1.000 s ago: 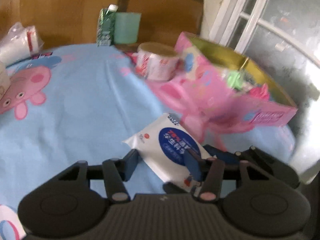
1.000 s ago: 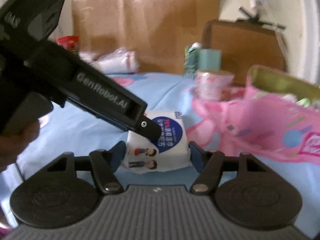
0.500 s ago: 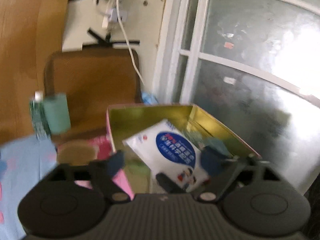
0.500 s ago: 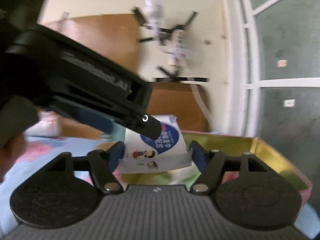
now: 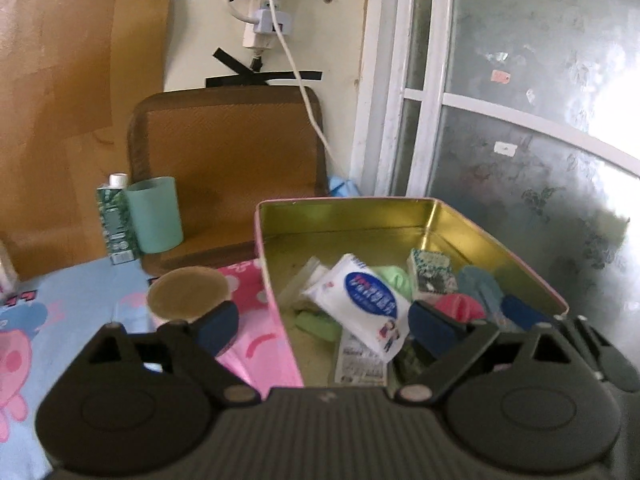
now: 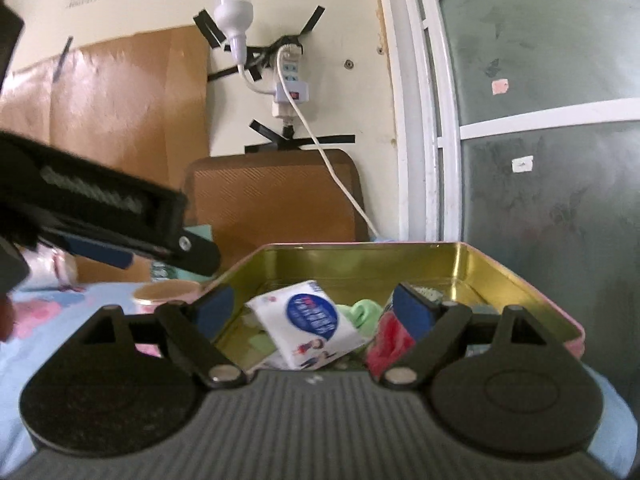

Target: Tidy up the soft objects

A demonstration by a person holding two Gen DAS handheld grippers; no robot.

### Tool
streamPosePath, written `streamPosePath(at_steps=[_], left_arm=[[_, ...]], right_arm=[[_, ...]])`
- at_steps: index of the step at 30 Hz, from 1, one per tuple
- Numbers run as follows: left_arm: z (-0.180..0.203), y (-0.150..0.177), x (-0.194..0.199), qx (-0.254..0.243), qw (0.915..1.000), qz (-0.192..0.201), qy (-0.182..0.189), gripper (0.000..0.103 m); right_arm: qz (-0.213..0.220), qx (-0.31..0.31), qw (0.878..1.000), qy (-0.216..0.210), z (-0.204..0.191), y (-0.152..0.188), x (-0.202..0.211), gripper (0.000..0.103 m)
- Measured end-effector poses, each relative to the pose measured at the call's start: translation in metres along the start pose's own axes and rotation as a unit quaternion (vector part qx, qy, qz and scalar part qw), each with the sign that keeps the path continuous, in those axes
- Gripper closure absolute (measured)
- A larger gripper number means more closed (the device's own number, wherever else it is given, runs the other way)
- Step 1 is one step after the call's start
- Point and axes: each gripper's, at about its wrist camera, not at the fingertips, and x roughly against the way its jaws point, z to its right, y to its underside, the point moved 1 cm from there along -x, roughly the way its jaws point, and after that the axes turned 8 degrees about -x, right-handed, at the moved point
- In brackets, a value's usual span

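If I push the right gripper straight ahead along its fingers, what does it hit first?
Most likely the white tissue pack, lying tilted inside the pink tin directly between the right gripper's open fingers. Depth is unclear; the tin's near rim, hidden below the gripper, might come first.

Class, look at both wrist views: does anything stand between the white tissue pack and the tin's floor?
Yes. The tissue pack lies tilted on other soft items in the tin, a green cloth among them.
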Motion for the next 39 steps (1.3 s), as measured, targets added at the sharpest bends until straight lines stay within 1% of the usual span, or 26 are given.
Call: streamPosePath(at_steps=[4, 9, 12, 16, 20, 23, 25, 32, 39], left_arm=[[-0.004, 0.009, 0.016, 0.002, 0.9997, -0.006, -0.025, 0.001], [-0.016, 0.024, 0.034, 0.013, 0.9986, -0.017, -0.049, 0.000], [-0.023, 0.032, 0.044, 0.021, 0.9978, -0.025, -0.058, 0.000], [-0.027, 0.041, 0.054, 0.021, 0.9972, -0.033, -0.063, 0.000], [-0.028, 0.051, 0.065, 0.020, 0.9966, -0.037, -0.071, 0.000], [-0.029, 0.059, 0.068, 0.022, 0.9953, -0.060, -0.073, 0.000], [-0.030, 0.065, 0.070, 0.027, 0.9948, -0.067, -0.072, 0.000], [-0.032, 0.077, 0.080, 0.030, 0.9938, -0.061, -0.088, 0.000], [-0.027, 0.076, 0.084, 0.013, 0.9950, -0.054, -0.084, 0.000]], right_arm=[[-0.007, -0.026, 1.000, -0.016, -0.003, -0.002, 0.009, 0.014], [-0.028, -0.075, 0.997, -0.022, -0.003, -0.002, 0.018, 0.014], [-0.044, -0.106, 0.993, -0.023, -0.001, -0.002, 0.022, 0.014], [-0.059, -0.138, 0.988, -0.023, -0.002, -0.004, 0.027, 0.014], [-0.073, -0.151, 0.985, -0.030, -0.011, -0.002, 0.034, 0.014], [-0.086, -0.163, 0.982, -0.041, -0.015, 0.000, 0.037, 0.014], [-0.090, -0.168, 0.981, -0.045, -0.018, 0.001, 0.040, 0.014], [-0.101, -0.179, 0.977, -0.053, -0.025, 0.001, 0.046, 0.014], [-0.102, -0.181, 0.977, -0.054, -0.026, 0.002, 0.048, 0.014]])
